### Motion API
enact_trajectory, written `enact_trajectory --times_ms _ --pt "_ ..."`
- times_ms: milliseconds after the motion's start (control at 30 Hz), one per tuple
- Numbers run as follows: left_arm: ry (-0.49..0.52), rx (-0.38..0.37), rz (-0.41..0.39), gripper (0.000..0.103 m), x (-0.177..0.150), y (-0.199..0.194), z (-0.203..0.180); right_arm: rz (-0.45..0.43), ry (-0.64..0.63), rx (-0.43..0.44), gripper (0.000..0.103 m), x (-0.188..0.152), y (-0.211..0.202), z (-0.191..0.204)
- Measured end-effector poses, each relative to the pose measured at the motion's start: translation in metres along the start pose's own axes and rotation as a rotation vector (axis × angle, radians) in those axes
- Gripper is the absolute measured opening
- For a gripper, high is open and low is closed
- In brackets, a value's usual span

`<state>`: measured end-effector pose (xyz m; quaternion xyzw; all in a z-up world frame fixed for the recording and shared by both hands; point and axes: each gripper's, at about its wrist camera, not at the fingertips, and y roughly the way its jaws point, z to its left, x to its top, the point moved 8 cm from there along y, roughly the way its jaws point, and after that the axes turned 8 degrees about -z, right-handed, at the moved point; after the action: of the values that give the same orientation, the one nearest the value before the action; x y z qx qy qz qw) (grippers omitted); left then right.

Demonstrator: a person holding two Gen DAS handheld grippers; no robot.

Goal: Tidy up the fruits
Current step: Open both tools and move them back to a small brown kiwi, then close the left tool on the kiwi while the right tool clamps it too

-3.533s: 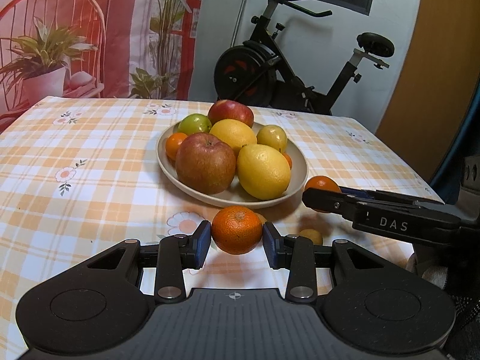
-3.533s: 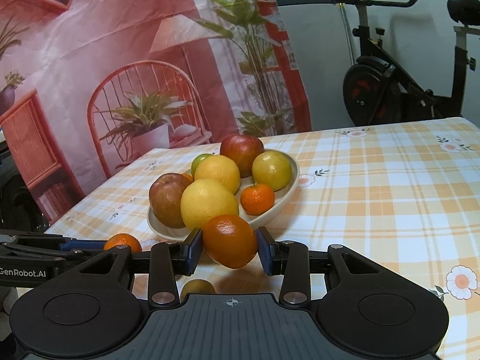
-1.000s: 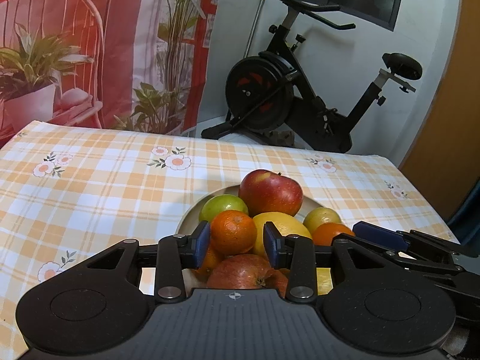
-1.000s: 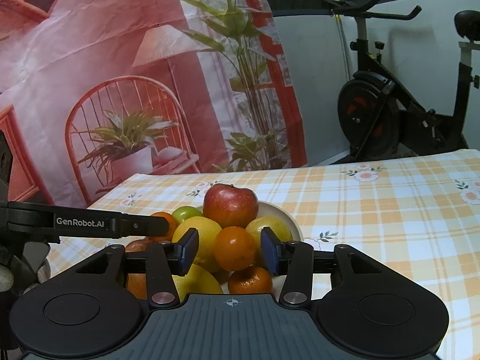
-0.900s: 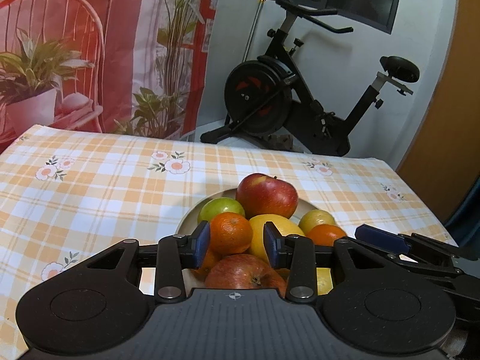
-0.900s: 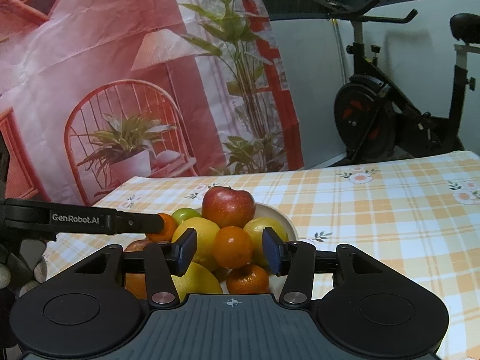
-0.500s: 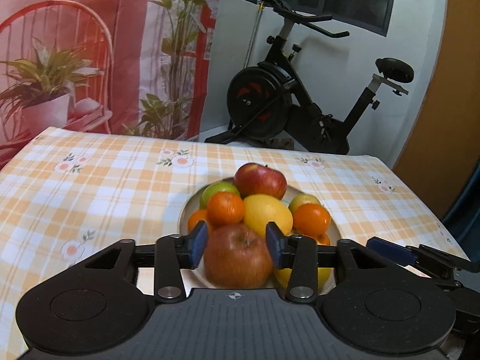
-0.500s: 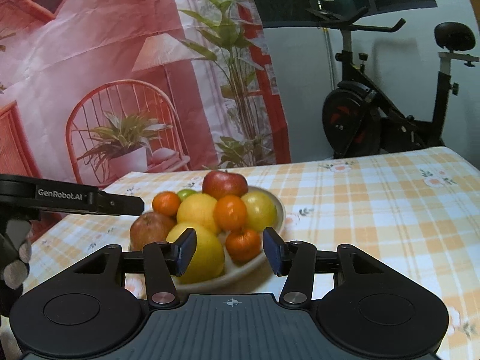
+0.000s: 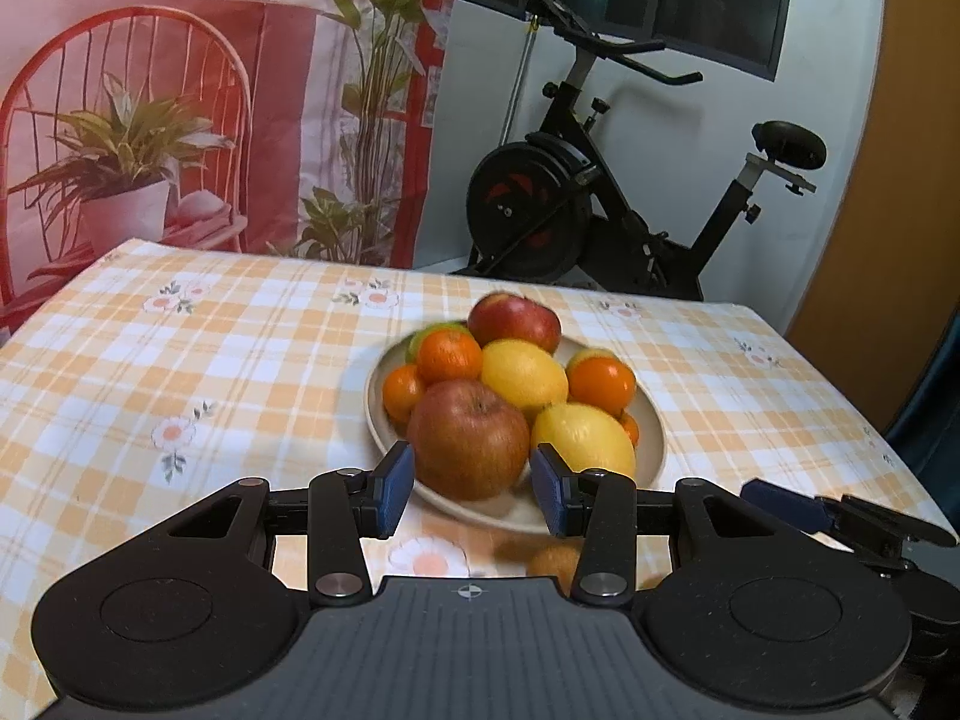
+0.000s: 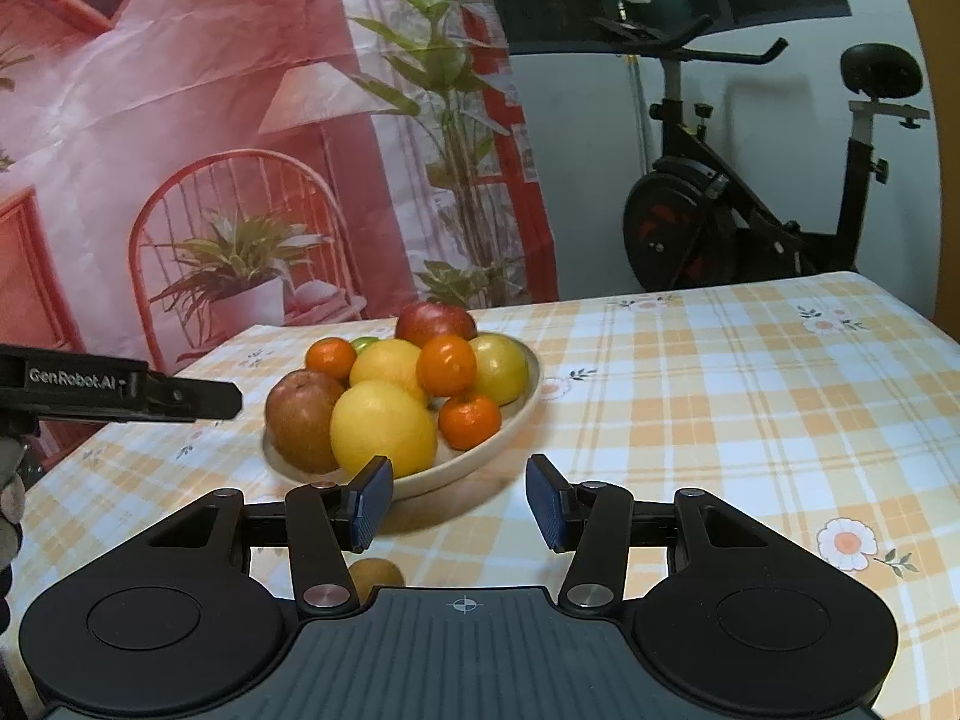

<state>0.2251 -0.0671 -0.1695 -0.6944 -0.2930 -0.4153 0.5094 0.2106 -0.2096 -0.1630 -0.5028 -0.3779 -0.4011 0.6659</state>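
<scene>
The bowl (image 9: 651,450) of fruit sits on the checked tablecloth (image 9: 180,372), ahead of both grippers. In the left wrist view the left gripper (image 9: 471,489) hangs with its jaws spread and nothing gripped. The big brownish apple (image 9: 468,438) at the bowl's near rim shows in the gap between the blue pads (image 9: 393,489), but it lies farther off in the bowl, at 12 o'clock from the jaws, and the pads do not touch it. Behind it, a lemon (image 9: 582,438) lies at 3 o'clock from the apple, a second lemon (image 9: 523,375) at 1 o'clock, a mandarin (image 9: 449,355) at 12 o'clock, a smaller mandarin (image 9: 403,390) at 10 o'clock, and a red apple (image 9: 515,324) at the far rim. Another orange (image 9: 601,384) rests toward the right side.

A small brownish fruit (image 9: 555,561) lies on the cloth outside the bowl, close under the left gripper at about 5 o'clock from the jaw gap, partly hidden by the finger.

In the right wrist view the right gripper (image 10: 459,510) also stands with jaws apart and empty; only tablecloth shows between its pads. The bowl (image 10: 510,426) lies at 11 o'clock from the gap, well clear of the pads. The same small fruit (image 10: 375,576) peeks out at 7 o'clock, beside the left finger. The left gripper's finger (image 10: 120,393) reaches in from 9 o'clock, short of the bowl.

An exercise bike (image 9: 600,210) stands beyond the table.
</scene>
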Motion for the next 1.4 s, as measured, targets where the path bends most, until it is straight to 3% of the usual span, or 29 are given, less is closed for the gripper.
enact_trajectory --times_ms 167,267,600,867,1267,1400 --pt "0.006 0.005 0.02 0.046 -0.012 -0.001 0.001 0.019 -0.037 0.029 0.047 -0.004 0.0 0.009" --pt "-0.001 0.009 0.028 0.046 -0.017 -0.001 0.005 0.054 -0.022 0.058 0.052 -0.007 0.004 0.01" --pt "-0.038 0.032 0.05 0.046 -0.026 0.0 0.017 0.111 -0.024 0.113 0.049 -0.014 0.008 0.017" --pt "-0.04 0.034 0.065 0.046 -0.031 0.002 0.017 0.182 -0.064 0.168 0.038 -0.022 0.013 0.029" --pt "-0.04 0.029 0.068 0.046 -0.033 0.002 0.016 0.237 -0.153 0.141 0.024 -0.031 0.016 0.039" --pt "-0.035 0.011 0.066 0.046 -0.034 0.001 0.012 0.237 -0.15 0.146 0.024 -0.031 0.016 0.04"
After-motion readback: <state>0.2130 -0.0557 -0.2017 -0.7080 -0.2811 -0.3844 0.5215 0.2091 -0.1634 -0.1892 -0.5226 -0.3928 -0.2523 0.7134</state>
